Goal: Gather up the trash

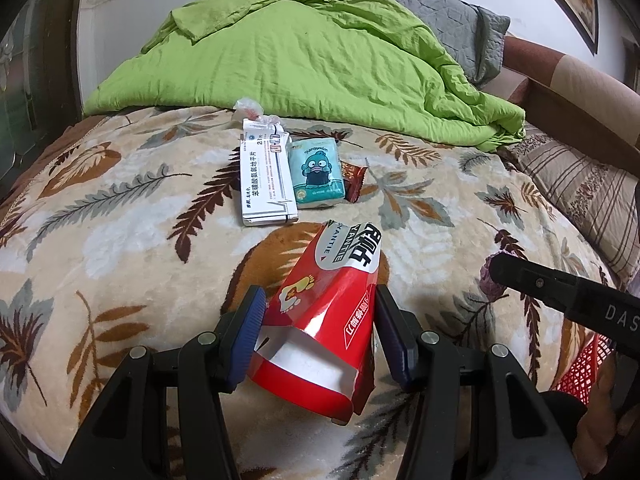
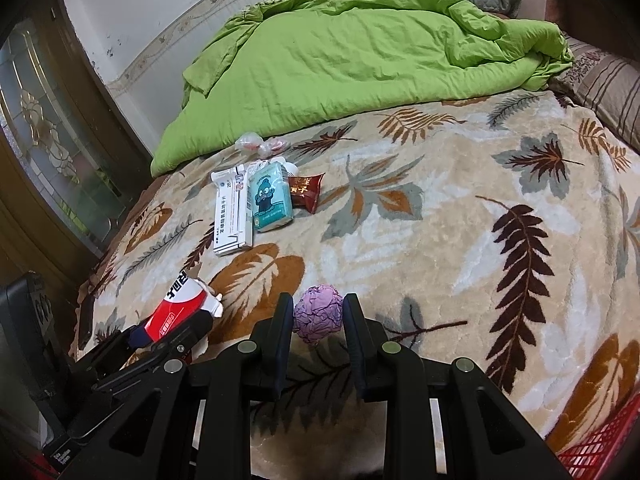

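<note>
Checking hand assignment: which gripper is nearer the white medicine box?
Left. The left gripper, holding the red box, sits just below the medicine box; the right gripper, clamping the purple ball, is farther right.

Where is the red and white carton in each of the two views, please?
Left wrist view: the red and white carton is at bottom centre, held between the left gripper's jaws.
Right wrist view: it is at lower left, in that same gripper.
Shared landmark: the white medicine box lies beyond it on the leaf-patterned blanket.
</note>
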Tool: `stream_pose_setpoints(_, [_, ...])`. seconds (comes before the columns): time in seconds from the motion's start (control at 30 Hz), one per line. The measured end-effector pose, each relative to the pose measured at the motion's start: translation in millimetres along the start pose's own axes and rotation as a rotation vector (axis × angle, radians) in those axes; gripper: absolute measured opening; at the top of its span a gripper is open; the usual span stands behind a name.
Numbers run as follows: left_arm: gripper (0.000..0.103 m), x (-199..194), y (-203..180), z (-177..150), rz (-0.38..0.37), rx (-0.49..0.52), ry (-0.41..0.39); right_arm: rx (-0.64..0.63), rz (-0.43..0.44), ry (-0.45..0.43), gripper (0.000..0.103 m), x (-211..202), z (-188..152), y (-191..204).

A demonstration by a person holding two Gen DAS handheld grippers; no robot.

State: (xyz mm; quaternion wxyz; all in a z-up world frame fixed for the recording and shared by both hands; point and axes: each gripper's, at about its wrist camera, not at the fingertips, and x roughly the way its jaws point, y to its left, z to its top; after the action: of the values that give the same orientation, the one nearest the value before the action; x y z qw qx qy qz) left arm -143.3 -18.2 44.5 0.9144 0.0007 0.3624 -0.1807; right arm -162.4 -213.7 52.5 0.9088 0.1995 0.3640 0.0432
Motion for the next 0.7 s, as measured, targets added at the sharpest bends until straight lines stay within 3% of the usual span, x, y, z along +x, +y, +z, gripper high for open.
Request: stream_pose_setpoints(0.7, [0.054, -16, -8, 5, -0.038, -0.013, 0.02, 0.014, -0.013, -0.021, 0.027, -7, -1, -4])
